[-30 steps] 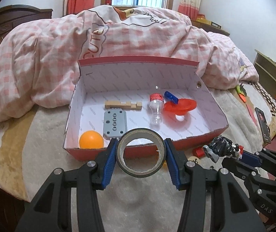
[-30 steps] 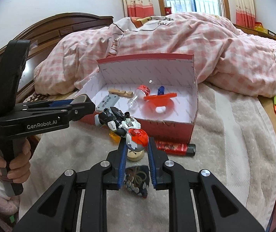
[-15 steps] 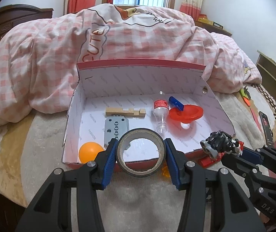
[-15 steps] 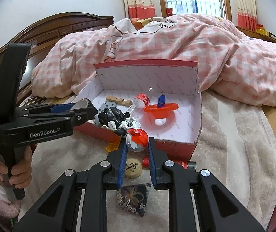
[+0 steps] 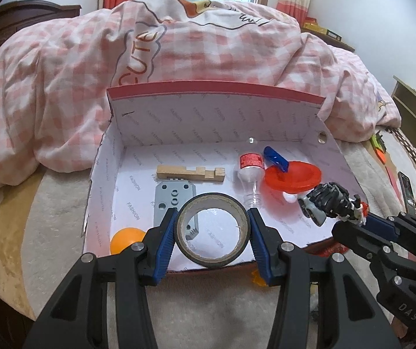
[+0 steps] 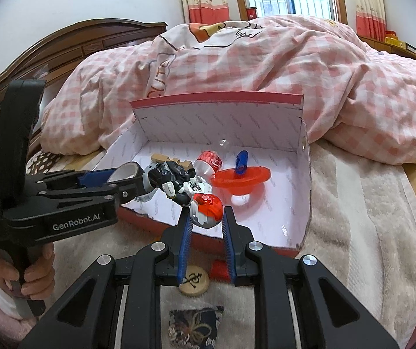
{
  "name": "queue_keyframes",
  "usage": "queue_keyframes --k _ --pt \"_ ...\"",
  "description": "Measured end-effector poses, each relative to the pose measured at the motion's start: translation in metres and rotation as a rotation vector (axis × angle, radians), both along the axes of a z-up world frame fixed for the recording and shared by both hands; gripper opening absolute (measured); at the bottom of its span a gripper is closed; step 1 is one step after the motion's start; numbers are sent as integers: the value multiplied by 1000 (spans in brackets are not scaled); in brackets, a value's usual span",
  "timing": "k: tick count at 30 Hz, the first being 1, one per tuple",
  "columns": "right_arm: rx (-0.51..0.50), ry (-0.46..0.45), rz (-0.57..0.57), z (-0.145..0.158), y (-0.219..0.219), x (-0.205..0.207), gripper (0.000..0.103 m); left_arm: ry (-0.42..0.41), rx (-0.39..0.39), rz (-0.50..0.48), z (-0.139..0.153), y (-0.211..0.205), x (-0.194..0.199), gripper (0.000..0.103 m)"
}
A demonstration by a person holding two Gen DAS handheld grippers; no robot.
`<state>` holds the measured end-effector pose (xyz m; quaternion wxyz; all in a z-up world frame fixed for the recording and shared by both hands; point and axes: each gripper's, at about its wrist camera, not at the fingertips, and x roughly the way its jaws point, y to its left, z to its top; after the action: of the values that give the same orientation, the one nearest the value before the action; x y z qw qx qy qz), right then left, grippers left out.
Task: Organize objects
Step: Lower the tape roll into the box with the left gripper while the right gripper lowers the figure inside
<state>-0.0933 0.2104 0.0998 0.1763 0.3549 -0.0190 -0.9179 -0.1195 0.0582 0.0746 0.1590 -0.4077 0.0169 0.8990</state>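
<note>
A red cardboard box [image 5: 213, 93] with a white inside stands open on the bed; it also shows in the right wrist view [image 6: 216, 99]. My left gripper [image 5: 213, 234] is shut on a roll of tape [image 5: 208, 257] and holds it over the box's front edge. My right gripper [image 6: 206, 221] is shut on a toy robot [image 6: 205, 208], black, white and red, held over the box's front right part; the toy robot also shows in the left wrist view [image 5: 331, 202]. The box holds a wooden block [image 5: 190, 173], a grey plate [image 5: 174, 196], an orange ball [image 5: 126, 240], a small bottle [image 5: 250, 168] and a red spinning top [image 5: 292, 176].
A pink checked quilt [image 5: 208, 46] is heaped behind the box. On the beige blanket in front lie a wooden disc [image 6: 194, 280], a red item [image 6: 219, 270] and a dark patterned pouch [image 6: 196, 327]. Small orange and dark items [image 5: 405, 183] lie at the right.
Both grippers have moved forward over the box's front edge. The tape and the toy robot now hang above the box's inside.
</note>
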Motion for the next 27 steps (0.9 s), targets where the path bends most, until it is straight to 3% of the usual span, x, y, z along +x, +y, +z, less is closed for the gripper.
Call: queue_keyframes --k 27 --pt "78 -92 26 -28 -21 -52 22 -66 -41 50 -30 8 -48 48"
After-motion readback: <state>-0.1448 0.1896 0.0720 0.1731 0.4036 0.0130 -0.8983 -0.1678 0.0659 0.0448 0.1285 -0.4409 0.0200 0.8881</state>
